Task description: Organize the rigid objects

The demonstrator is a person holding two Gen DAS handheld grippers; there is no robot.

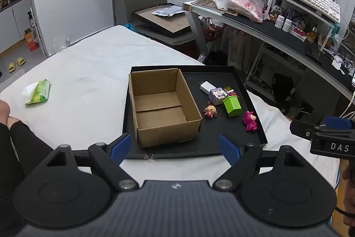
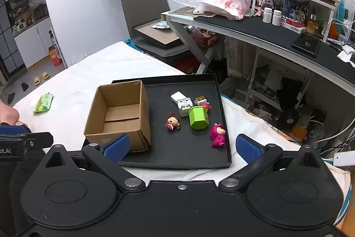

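1. Left wrist view: the left tongs (image 1: 175,149) stand wide apart, holding nothing. Just ahead of them, on a black tray (image 1: 253,81) on the bed, sits the empty cardboard box (image 1: 163,104); ahead and right lie a white charger (image 1: 206,86), green block (image 1: 232,106) and pink figure (image 1: 250,121).
2. Right wrist view: the right tongs (image 2: 181,148) gape too, empty. The pink figure (image 2: 217,132) lies nearest, just ahead between the pads; the small doll (image 2: 172,122) sits further ahead. These look light, hard and slick; I'd pinch the torso.
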